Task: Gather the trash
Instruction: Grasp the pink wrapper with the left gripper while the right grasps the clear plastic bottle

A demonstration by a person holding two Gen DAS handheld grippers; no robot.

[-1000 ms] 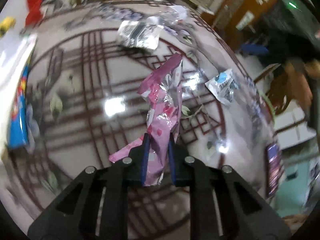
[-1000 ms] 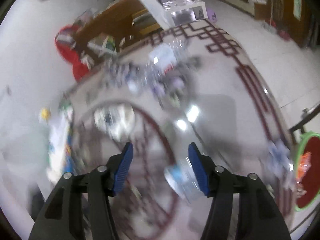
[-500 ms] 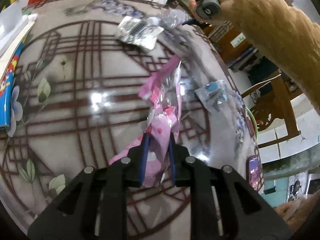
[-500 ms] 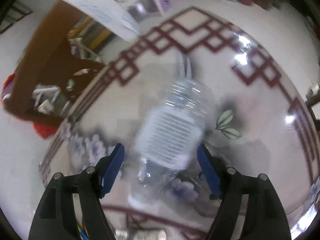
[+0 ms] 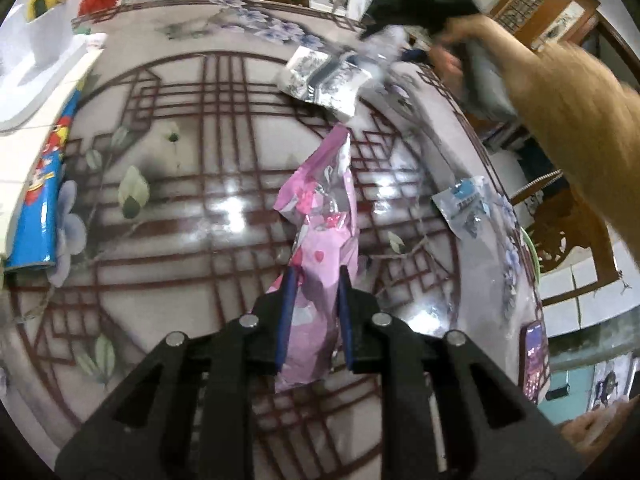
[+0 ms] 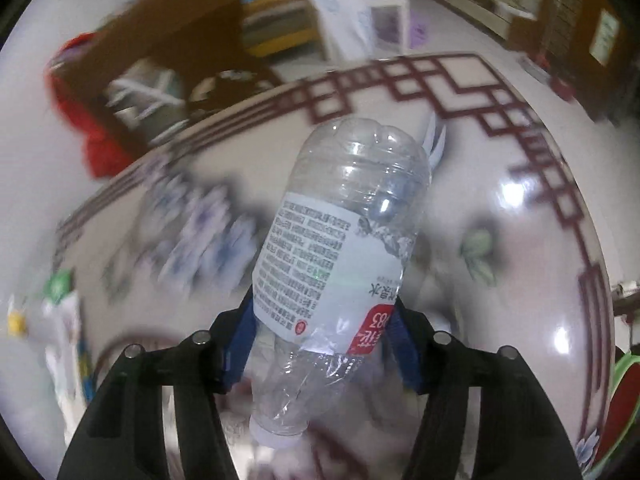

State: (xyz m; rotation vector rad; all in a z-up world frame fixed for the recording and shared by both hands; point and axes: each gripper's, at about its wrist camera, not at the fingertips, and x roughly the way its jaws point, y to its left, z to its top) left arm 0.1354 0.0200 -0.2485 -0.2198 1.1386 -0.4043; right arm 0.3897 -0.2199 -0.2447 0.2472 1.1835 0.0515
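My left fingers (image 5: 289,300) pinch glossy pink plastic wrapper (image 5: 320,248); right fingers (image 6: 240,344) clamp clear crinkled plastic bottle (image 6: 340,264), paper-like label. Tabletop (image 5: 180,208) glossy, smooth.

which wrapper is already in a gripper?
The pink wrapper, clamped in the left gripper. The silver wrapper and blue-labelled clear one lie loose.

We see a crumpled pink plastic wrapper with heart prints (image 5: 320,248) standing upright, its lower end pinched in our left claw (image 5: 313,312). A clear, crushed plastic bottle with a white printed label (image 6: 336,264) sits gripped in our right claw (image 6: 326,344), white cap toward us, base pointing away. A silver foil wrapper (image 5: 320,78) and a small clear packet with blue print (image 5: 466,206) lie on the worktop (image 5: 192,208).
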